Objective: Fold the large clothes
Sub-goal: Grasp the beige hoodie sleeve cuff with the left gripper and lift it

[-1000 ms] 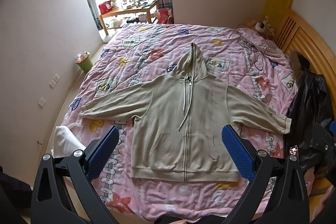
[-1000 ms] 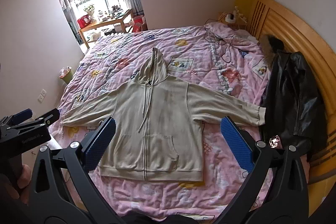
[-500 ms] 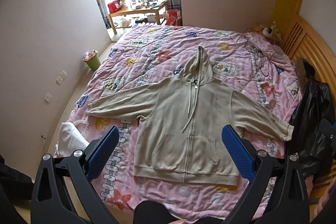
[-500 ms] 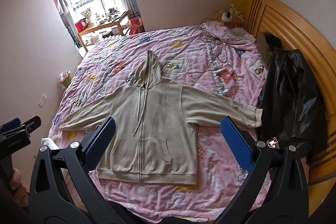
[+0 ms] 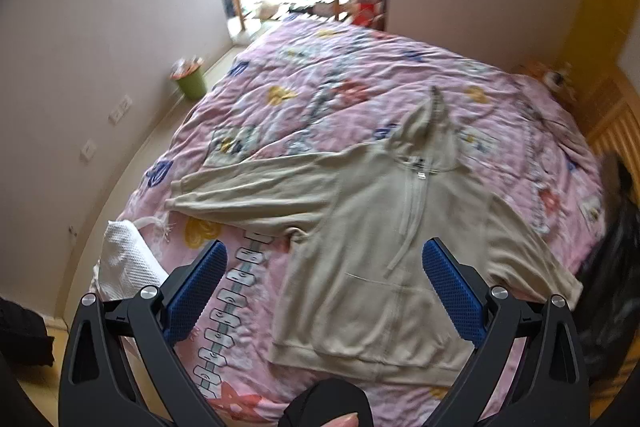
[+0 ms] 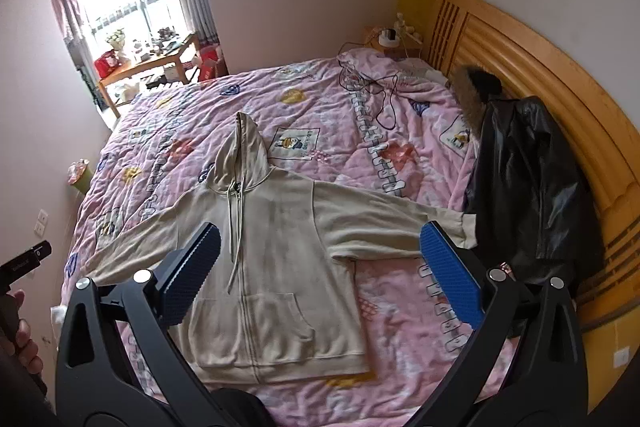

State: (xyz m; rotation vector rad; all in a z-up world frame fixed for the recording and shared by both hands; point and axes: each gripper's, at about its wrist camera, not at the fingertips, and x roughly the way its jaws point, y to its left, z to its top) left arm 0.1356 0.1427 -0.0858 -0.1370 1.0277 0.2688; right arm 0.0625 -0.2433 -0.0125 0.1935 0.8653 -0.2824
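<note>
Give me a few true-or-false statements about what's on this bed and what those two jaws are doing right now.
1. The beige hoodie lies spread flat with both sleeves out. True.
2. The right gripper is clamped on a sleeve. False: its jaws are open and hold nothing.
3. A black jacket lies at the headboard side of the bed. True.
4. The hoodie is already folded in half. False: it is fully unfolded on the pink quilt.
5. The left gripper has open jaws. True.
</note>
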